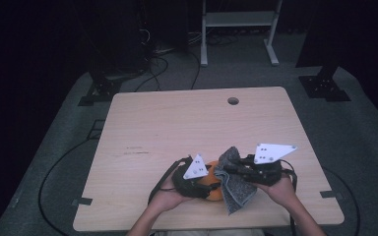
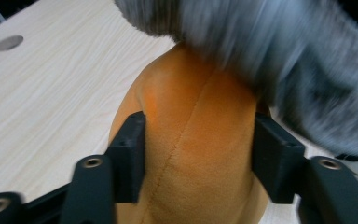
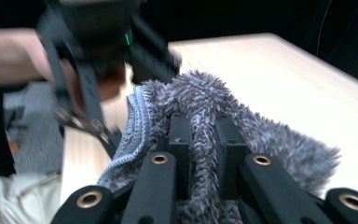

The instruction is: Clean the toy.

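A: Where's the orange plush (image 2: 191, 154)?

B: Near the front edge of the desk (image 1: 177, 123), clamped between the jaws of the left hand-held gripper (image 1: 193, 176), its long axis running up and away from them.

A: And the grey cloth (image 3: 200, 116)?

B: Pinched tight in the right hand-held gripper (image 1: 236, 169), draped just right of the plush and brushing its top. So the right hand is nearer for wiping.
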`<state>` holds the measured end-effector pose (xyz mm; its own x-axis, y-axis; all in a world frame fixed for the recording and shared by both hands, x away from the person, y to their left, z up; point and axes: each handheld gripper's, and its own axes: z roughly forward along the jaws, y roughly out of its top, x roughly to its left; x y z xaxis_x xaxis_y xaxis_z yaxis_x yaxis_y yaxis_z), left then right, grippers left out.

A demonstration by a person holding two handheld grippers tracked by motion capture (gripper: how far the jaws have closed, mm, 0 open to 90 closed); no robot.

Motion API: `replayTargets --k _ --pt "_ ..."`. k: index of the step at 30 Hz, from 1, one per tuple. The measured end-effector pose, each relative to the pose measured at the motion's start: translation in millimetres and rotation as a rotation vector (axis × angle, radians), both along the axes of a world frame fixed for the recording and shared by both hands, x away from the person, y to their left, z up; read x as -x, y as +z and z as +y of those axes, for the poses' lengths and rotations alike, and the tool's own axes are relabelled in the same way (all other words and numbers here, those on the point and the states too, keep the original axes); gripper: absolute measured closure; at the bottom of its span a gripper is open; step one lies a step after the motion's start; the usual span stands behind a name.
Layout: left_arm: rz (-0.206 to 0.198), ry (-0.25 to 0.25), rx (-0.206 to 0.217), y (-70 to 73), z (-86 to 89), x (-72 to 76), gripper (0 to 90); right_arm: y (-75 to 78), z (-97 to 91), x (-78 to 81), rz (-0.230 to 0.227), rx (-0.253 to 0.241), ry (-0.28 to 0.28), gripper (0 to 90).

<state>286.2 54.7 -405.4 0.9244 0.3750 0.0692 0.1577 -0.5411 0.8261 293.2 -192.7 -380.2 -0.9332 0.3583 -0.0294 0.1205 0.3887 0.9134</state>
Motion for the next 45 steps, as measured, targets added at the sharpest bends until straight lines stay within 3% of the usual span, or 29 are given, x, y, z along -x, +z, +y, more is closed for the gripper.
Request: replayTargets --k 1,2,3,4,5,6,7,10,12,13,15,16,18,21,24,25,27,30,31,33,34,35,38,40,45 --pt "0.014 -0.010 0.026 -1.3 2.3 -2.5 30.2 -4.9 0.2 -2.4 0.011 0.004 -0.003 79.2" --pt "0.014 -0.010 0.026 -1.3 2.3 -2.5 23.3 -4.9 0.2 -2.4 0.011 0.004 -0.003 79.2" --pt "0.024 -0.013 0.056 -2.1 5.4 -5.3 23.3 -8.6 -1.1 -4.2 0.023 0.005 -0.006 79.2" --pt "0.040 0.015 0.055 -5.5 9.2 -12.2 11.2 -13.4 -6.7 -4.7 0.032 0.000 -0.018 79.2" --pt "0.060 0.021 0.042 -8.7 10.1 -16.1 7.9 -14.9 -10.6 -4.6 0.042 -0.010 -0.023 79.2" --pt "0.060 0.021 0.042 -8.7 10.1 -16.1 8.2 -16.5 -14.1 -4.6 0.044 -0.014 -0.027 79.2" --pt "0.102 -0.010 0.057 -17.5 10.3 -19.3 14.8 -18.1 -17.7 -4.6 0.049 -0.012 -0.034 79.2" --pt "0.098 -0.024 0.074 -20.8 8.6 -17.2 25.8 -25.3 -30.5 -4.2 0.067 -0.026 -0.047 79.1" --pt "0.096 -0.028 0.071 -19.6 8.1 -16.5 27.0 -28.6 -36.1 -2.9 0.069 -0.036 -0.056 79.1" --pt "0.089 -0.034 0.087 -18.4 6.5 -15.0 27.1 -33.8 -48.3 -0.8 0.088 -0.055 -0.075 79.1" --pt "0.086 -0.026 0.089 -18.5 5.6 -14.9 27.5 -34.8 -53.6 0.4 0.087 -0.052 -0.088 79.2" --pt "0.082 -0.026 0.091 -18.3 5.8 -15.0 31.3 -33.9 -62.3 3.4 0.083 -0.039 -0.124 79.2" --pt "0.096 -0.003 0.100 -17.4 8.7 -16.9 35.6 -30.2 -67.6 5.8 0.071 -0.041 -0.145 79.3" --pt "0.100 0.017 0.118 -12.2 10.5 -17.5 40.9 -17.6 -61.7 10.7 0.035 -0.068 -0.126 79.3" --pt "0.083 0.022 0.109 -7.6 8.7 -14.9 42.7 -6.7 -50.0 13.8 0.005 -0.085 -0.097 79.3" --pt "0.072 0.035 0.100 -2.3 8.0 -12.4 42.7 2.3 -35.2 15.5 -0.024 -0.087 -0.069 79.3" --pt "0.064 0.043 0.102 1.6 9.3 -10.8 42.9 6.1 -21.3 13.8 -0.043 -0.066 -0.051 79.3" --pt "0.064 0.045 0.100 2.6 12.8 -10.2 42.3 2.6 -11.2 8.7 -0.026 -0.044 -0.049 79.3" --pt "0.074 0.027 0.102 0.8 16.8 -11.3 40.4 -6.1 -6.0 2.5 0.013 -0.027 -0.045 79.4" --pt "0.087 0.012 0.110 -1.1 18.4 -12.2 36.1 -11.0 -4.3 0.8 0.026 -0.017 -0.045 79.4" --pt "0.086 -0.007 0.120 -2.0 19.7 -12.6 29.5 -15.8 -2.9 0.9 0.035 -0.008 -0.042 79.4" --pt "0.089 -0.050 0.133 -4.1 22.3 -14.2 17.3 -19.8 -3.2 3.2 0.043 -0.015 -0.035 79.5" --pt "0.090 -0.048 0.081 -11.2 19.5 -18.8 6.8 -21.6 -6.7 6.3 0.038 -0.007 -0.039 79.4" --pt "0.109 -0.053 0.054 -19.1 17.5 -21.8 6.0 -22.3 -10.0 7.2 0.045 -0.004 -0.044 79.4" --pt "0.109 -0.086 0.086 -21.3 20.2 -20.2 16.4 -27.3 -19.7 8.8 0.036 0.011 -0.057 79.4"
